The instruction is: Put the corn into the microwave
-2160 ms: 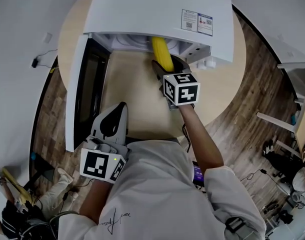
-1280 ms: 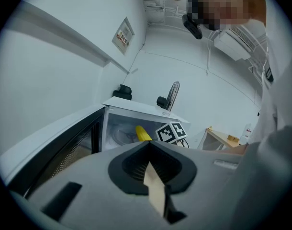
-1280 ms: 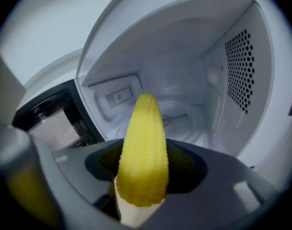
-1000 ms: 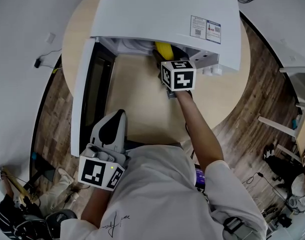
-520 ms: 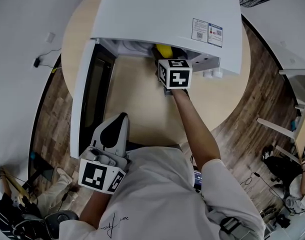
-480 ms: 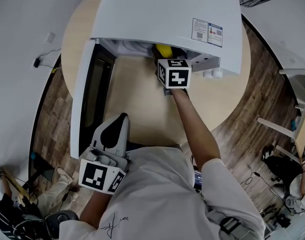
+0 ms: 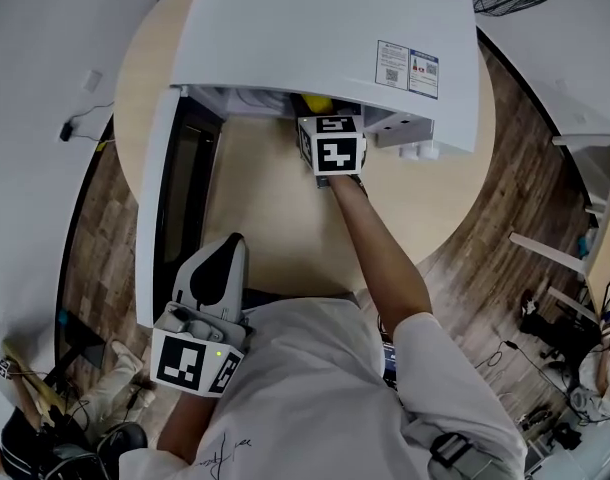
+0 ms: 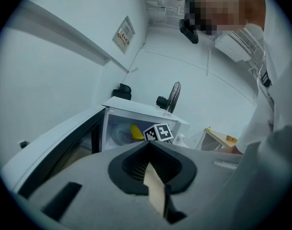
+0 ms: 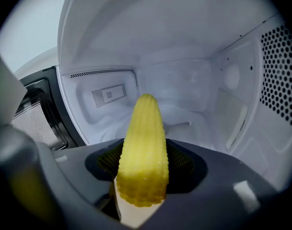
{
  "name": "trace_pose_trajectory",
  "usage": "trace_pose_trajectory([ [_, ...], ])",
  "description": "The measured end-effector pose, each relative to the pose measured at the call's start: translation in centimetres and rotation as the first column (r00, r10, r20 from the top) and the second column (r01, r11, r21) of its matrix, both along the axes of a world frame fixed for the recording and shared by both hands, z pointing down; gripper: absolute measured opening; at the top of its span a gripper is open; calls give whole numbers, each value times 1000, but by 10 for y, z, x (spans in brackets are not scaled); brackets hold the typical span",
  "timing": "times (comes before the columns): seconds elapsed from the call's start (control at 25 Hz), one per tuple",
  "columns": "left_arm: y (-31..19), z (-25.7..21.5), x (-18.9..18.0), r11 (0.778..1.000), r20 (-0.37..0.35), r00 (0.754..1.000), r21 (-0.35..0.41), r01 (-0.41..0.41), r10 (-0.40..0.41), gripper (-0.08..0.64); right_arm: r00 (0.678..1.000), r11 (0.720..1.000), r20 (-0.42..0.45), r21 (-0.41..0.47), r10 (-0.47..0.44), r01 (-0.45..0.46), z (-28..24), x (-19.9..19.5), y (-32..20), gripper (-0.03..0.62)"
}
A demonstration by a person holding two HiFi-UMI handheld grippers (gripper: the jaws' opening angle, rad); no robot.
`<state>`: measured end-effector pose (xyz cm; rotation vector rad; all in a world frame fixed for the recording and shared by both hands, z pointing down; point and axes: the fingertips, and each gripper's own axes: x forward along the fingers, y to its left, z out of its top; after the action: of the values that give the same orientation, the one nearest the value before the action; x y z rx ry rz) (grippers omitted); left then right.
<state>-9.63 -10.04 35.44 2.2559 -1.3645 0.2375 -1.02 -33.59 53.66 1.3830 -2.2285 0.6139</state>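
1. We see the left gripper (image 7: 230,250) over the table's (image 7: 285,238) near edge, jaws together, nothing between them.
2. The microwave door (image 7: 175,198) stands swung open along the table's left edge.
3. The microwave (image 7: 315,28) sits on the table's far half, its opening facing us.
4. The right gripper (image 9: 143,150) is at the microwave's opening, jaws clamped on the corn (image 9: 141,128).
5. The corn's tip points into the microwave; we can't tell whether it touches the inside floor.

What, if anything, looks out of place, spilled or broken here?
Nothing stands out. The microwave sits on the round table, its door swung open, and the right gripper holds the corn tip-first inside the white cavity.
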Motion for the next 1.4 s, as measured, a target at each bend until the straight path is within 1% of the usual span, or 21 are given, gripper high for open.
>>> trace_pose_trajectory([
  [0.08, -1, 0, 0, 1000, 2, 1000, 1, 0, 0, -11, 1000, 1000, -7, 5, -1, 1, 1, 0, -3, 265],
  [0.36, -1, 3, 1, 1000, 4, 1000, -12, -10, 10, -11, 997, 999, -77, 34, 9, -7, 2, 6, -11, 265],
  [0.48, -2, 4, 2, 1000, 5, 1000, -15, -19, 19, -11, 994, 999, -107, 41, -4, 9, 2, 7, -12, 265],
  [0.68, -3, 4, -1, 1000, 3, 1000, -14, -17, 17, -11, 991, 999, -132, 42, -24, 30, 5, 2, -15, 267],
  [1.0, -3, 5, -6, 1000, 4, 1000, -20, -12, 12, -11, 989, 998, -142, 35, -42, 48, 6, -7, -23, 266],
  [1.4, -3, 8, -7, 999, -6, 1000, -35, -7, 7, -10, 986, 999, -164, 48, -9, 17, 7, -7, -29, 267],
])
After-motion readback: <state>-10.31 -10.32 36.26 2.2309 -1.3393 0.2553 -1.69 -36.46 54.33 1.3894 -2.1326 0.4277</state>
